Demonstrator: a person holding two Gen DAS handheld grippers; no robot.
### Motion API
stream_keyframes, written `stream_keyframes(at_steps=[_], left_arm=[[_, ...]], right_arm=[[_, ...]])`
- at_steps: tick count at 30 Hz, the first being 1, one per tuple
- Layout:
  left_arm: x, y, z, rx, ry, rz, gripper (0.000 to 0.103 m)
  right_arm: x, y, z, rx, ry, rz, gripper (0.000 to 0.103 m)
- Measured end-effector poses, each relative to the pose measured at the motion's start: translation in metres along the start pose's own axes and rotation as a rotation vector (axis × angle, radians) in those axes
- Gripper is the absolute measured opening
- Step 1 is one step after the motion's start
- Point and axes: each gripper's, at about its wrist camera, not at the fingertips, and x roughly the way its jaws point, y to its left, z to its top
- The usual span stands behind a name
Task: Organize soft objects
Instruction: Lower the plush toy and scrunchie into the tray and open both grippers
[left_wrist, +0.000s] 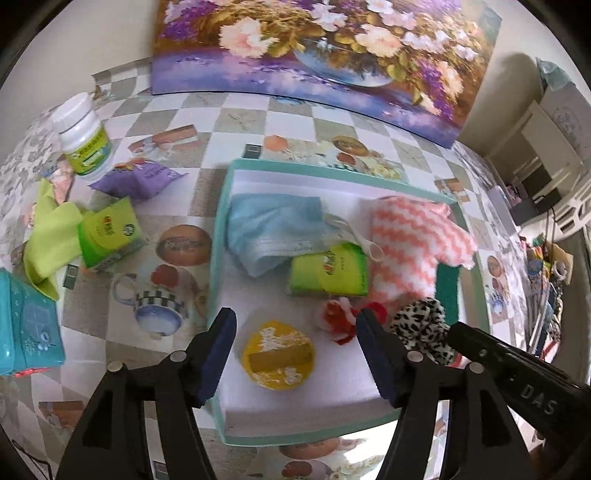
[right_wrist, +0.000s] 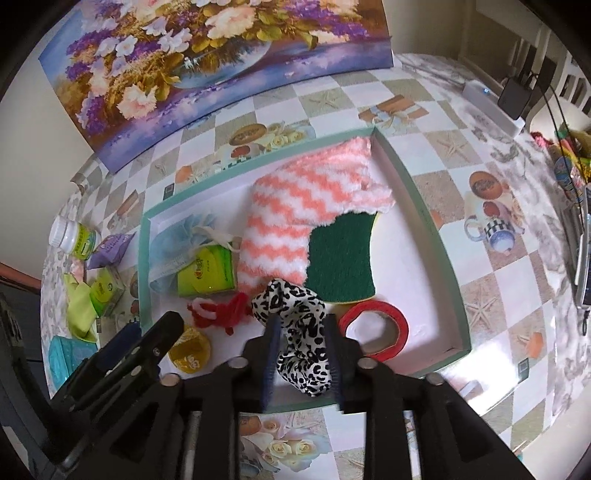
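In the tray (right_wrist: 424, 195), near edge, right gripper (right_wrist: 301, 354) clamps the leopard scrunchie (right_wrist: 295, 306), its lower part hidden btwn pads. Left gripper (left_wrist: 297, 354) gapes wide over yellow lid (left_wrist: 277, 355); sponge (right_wrist: 341, 254) partly under towel (right_wrist: 295, 210).

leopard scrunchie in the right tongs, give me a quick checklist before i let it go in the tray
1. Right tongs shut on the leopard scrunchie: ok.
2. Scrunchie over the teal tray, inside its walls: ok.
3. Scrunchie resting on the tray floor: cannot tell.
4. Drop spot free of the red tape roll and green sponge: not ok, both sit close beside it.
5. Left tongs open, holding nothing, over the yellow cup: ok.
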Motion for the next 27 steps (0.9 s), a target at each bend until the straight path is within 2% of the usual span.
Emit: stream_keyframes(at_steps=[1, 3, 6, 8, 10, 12, 15, 17, 27], left_arm=[[0.0, 0.002, 0.0, -0.003, -0.002, 0.011, 0.072], [0.0, 0.005, 0.001, -0.014, -0.009, 0.04, 0.08], [0.0, 0.01, 0.001, -0.025, -0.023, 0.088, 0.083], [-0.001, 0.014, 0.002, -0.036, -0.032, 0.126, 0.09], [-0.003, 0.02, 0.002, -0.054, -0.045, 0.145, 0.092], [-0.004, 0.023, 0.002, -0.064, -0.053, 0.155, 0.092], [-0.004, 0.025, 0.002, -0.065, -0.063, 0.183, 0.094], [-0.004, 0.026, 0.003, -0.063, -0.066, 0.198, 0.1], [-0.002, 0.028, 0.003, -0.073, -0.053, 0.189, 0.101]], right_arm=[[0.0, 0.001, 0.001, 0.0, -0.001, -0.004, 0.043], [0.002, 0.001, 0.001, -0.002, 0.0, -0.02, 0.057], [0.004, 0.001, 0.002, -0.006, -0.003, -0.045, 0.072], [0.006, 0.0, 0.002, -0.007, -0.002, -0.058, 0.079], [0.008, 0.0, 0.002, -0.013, -0.004, -0.075, 0.087], [0.009, 0.0, 0.002, -0.025, -0.009, -0.091, 0.101], [0.008, 0.001, 0.002, -0.037, -0.025, -0.11, 0.103], [0.007, 0.001, 0.002, -0.04, -0.026, -0.115, 0.103], [0.003, 0.005, 0.002, -0.046, -0.031, -0.122, 0.103]])
